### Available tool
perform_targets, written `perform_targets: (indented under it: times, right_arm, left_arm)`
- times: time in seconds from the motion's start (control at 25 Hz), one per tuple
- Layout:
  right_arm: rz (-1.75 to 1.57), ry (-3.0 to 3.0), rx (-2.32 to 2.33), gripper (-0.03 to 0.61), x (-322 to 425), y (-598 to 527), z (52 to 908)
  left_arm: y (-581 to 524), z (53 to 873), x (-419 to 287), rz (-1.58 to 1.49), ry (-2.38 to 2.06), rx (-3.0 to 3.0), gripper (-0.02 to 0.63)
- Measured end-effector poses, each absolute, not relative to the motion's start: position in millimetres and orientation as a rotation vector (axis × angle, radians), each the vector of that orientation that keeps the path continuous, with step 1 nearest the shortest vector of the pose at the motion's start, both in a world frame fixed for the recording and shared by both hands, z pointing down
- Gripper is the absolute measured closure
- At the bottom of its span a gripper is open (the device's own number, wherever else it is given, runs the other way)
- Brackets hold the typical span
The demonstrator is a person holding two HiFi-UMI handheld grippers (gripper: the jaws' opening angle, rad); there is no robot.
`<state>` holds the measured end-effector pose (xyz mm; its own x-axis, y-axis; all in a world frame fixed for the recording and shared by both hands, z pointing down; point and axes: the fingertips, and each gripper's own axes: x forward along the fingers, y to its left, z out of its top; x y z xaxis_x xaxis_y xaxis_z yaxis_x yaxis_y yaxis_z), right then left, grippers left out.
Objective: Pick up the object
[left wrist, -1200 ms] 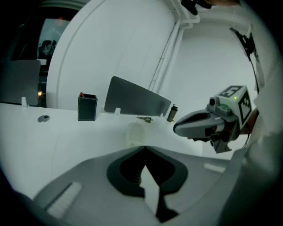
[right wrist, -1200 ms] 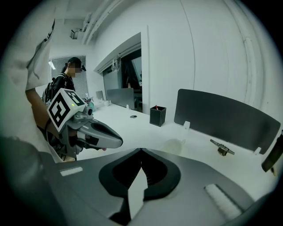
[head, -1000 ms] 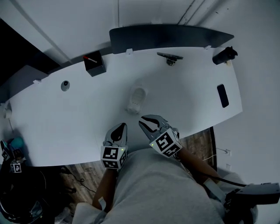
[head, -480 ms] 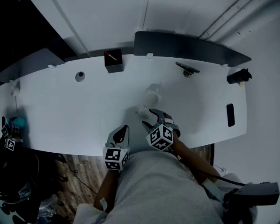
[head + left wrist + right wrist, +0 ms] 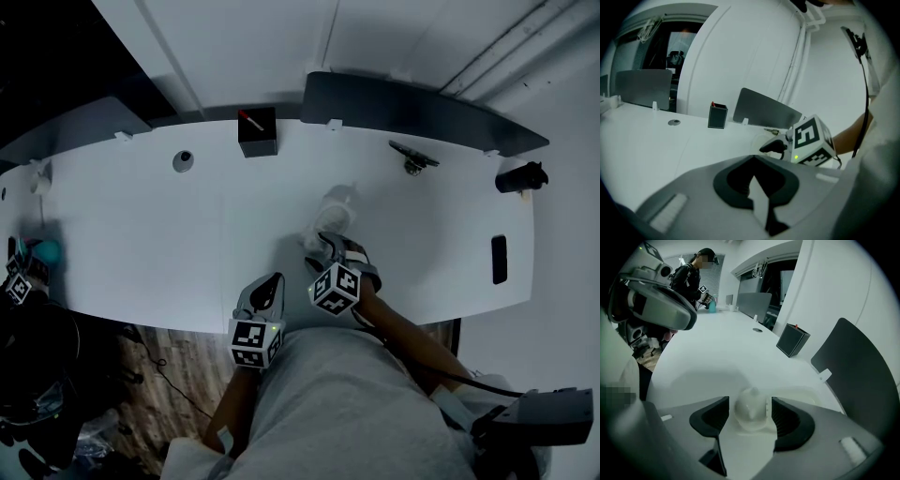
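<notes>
Looking down from my head, I see the white table (image 5: 141,244) with the white object (image 5: 336,217) lying on it, a little right of the middle. My right claw (image 5: 323,242) is at the near end of this object. My left claw (image 5: 270,281) is just beside it, over the near edge of the table, apart from the object. At the far edge a black box (image 5: 257,132) stands next to a dark divider panel (image 5: 422,105).

From the left gripper view, my left claw (image 5: 753,180) has its jaws pressed fully together and nothing is between them. Ahead of it I see the right claw (image 5: 777,146) low over the table, and farther away the black box (image 5: 717,116).

From the right gripper view, my right claw (image 5: 750,403) is opening its jaws wide. The white object (image 5: 751,417) rests on the table between them. The left pad stands clear of it, the right pad is very close, and I cannot tell if it touches. The claw does not grip the object.
</notes>
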<state>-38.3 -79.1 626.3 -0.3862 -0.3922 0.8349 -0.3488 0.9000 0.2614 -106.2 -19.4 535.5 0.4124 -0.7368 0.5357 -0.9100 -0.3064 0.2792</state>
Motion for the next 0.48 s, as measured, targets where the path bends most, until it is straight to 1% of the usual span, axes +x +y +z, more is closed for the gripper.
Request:
perform_targets:
  times: [0.48]
  right_arm:
    - [-0.073, -1.923, 0.547, 0.300, -35.7, -85.6, 644.6]
  left_arm:
    - [-23.3, 534.0, -104.5, 0.423, -1.379, 2.138, 0.611]
